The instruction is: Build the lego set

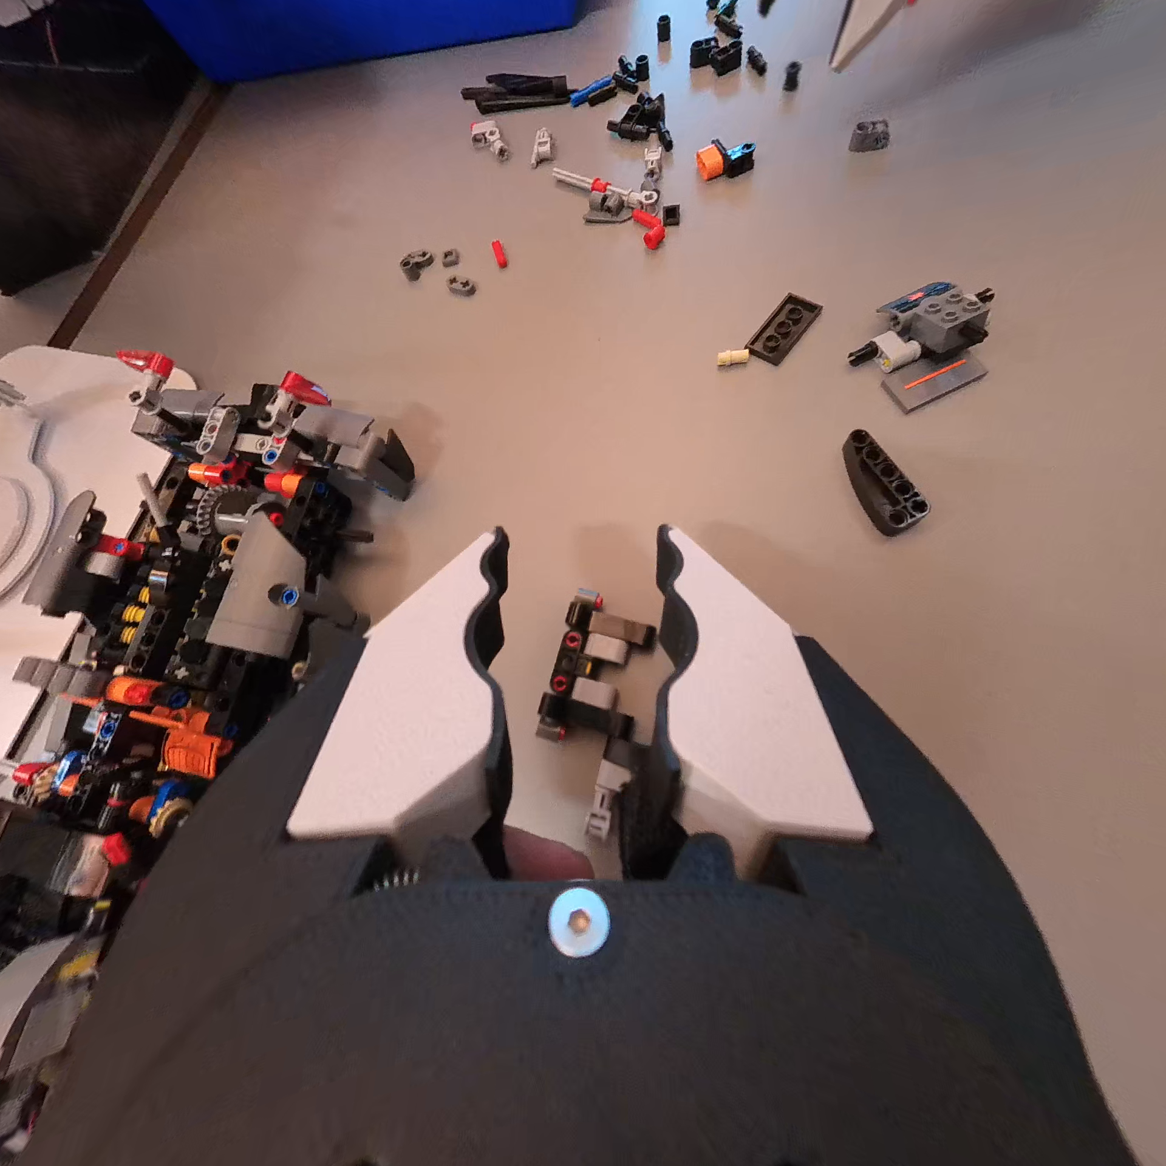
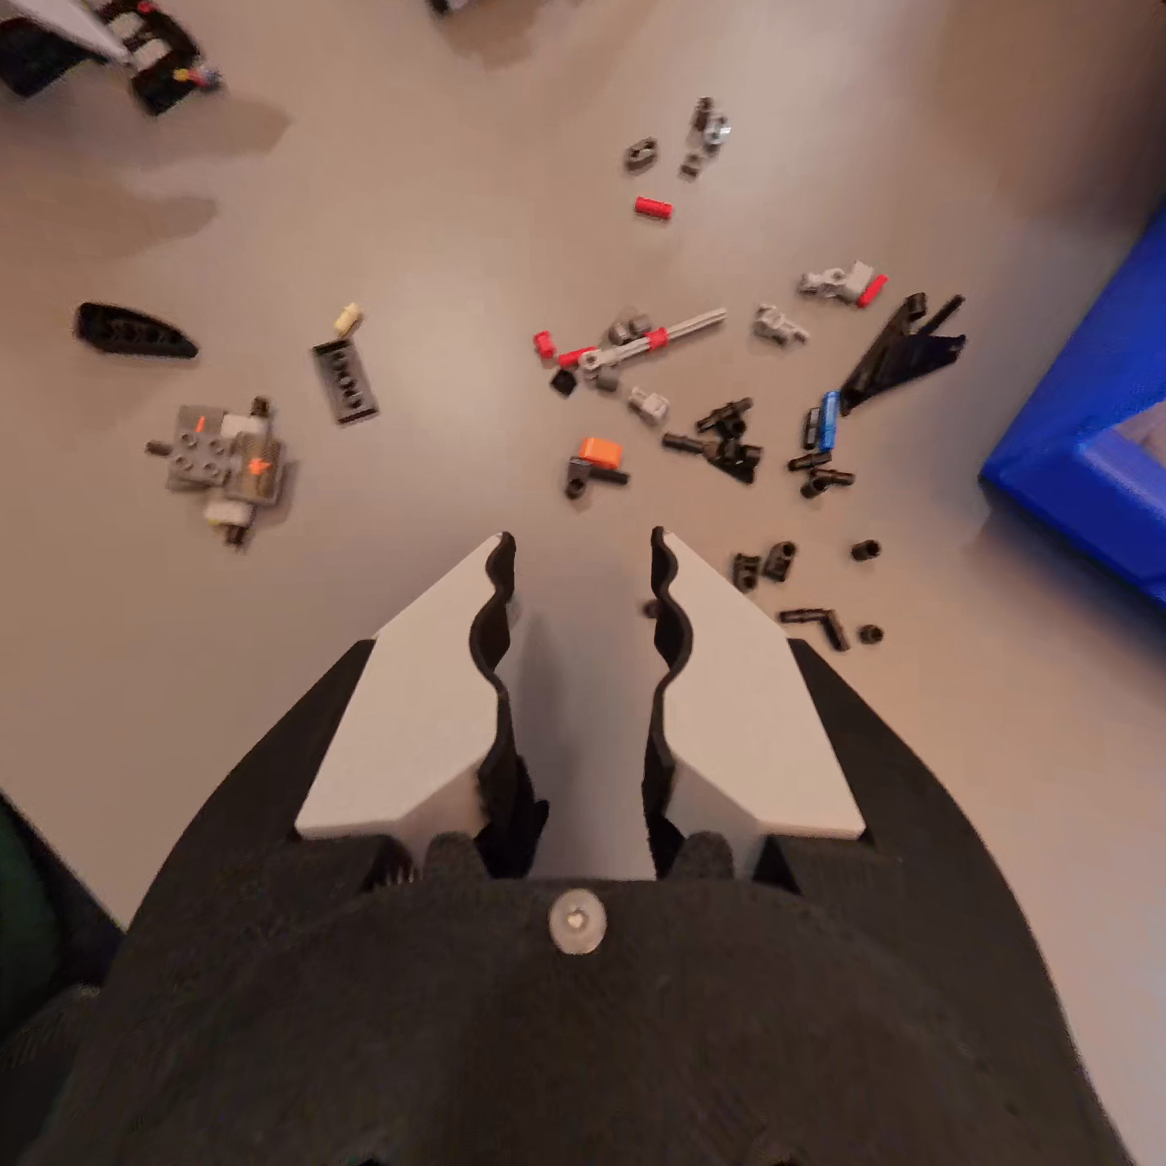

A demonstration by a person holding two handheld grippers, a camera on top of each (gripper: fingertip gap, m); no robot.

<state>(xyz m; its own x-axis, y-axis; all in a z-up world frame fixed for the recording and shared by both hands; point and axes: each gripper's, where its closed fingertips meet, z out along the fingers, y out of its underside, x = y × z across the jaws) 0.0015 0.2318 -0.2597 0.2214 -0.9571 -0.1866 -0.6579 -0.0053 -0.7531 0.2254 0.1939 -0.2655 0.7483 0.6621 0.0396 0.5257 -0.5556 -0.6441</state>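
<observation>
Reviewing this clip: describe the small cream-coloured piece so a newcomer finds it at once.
On the tan table, find the big half-built model at the left, then look right to the flat black plate. The cream peg lies just off its near end, the only pale yellowish piece there.

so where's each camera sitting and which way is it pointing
Left wrist view: sits on the left gripper, looking forward and down along its open fingers at a small subassembly on the table; the big model lies to the left, and a fingertip shows at the base.
Right wrist view: sits on the right gripper, open and empty, looking down at loose parts.
Shared: the black plate, orange piece, curved black piece and blue bin.
</observation>
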